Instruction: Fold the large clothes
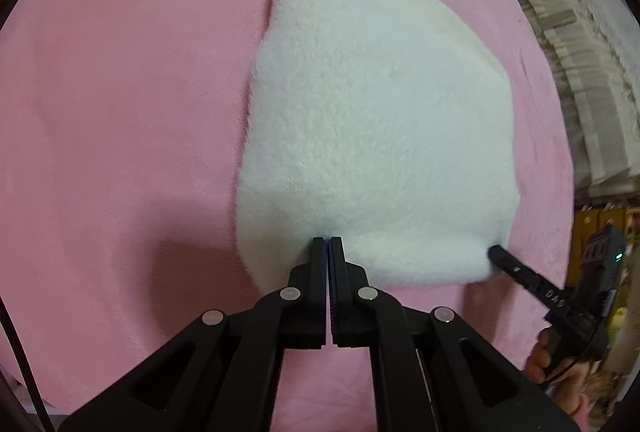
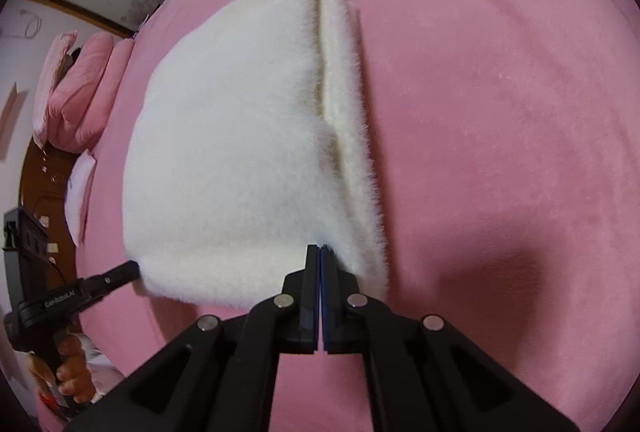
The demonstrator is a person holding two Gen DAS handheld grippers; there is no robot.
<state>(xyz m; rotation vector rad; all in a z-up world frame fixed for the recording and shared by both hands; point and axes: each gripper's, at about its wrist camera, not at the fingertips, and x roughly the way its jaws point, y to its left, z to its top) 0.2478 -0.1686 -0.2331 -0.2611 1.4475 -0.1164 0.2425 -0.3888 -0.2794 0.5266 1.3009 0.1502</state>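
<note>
Fleece (image 1: 372,120), white and thick-piled, is seen lying folded into a bulky stack on the pink bed (image 1: 120,104), with a layered edge showing along its right side in the right wrist view. The near hem is pinched at two spots: the left tongs (image 1: 329,241) are clenched on it toward the left corner, and the right tongs (image 2: 319,249) are clenched on it beside the layered edge. The garment is judged to be soft, limp and fairly light for its bulk, so sagging between the two holds is to be expected. Slipping of the fluffy pile is possible, so all layers should be taken deep at the corners, not by the fuzz alone
</note>
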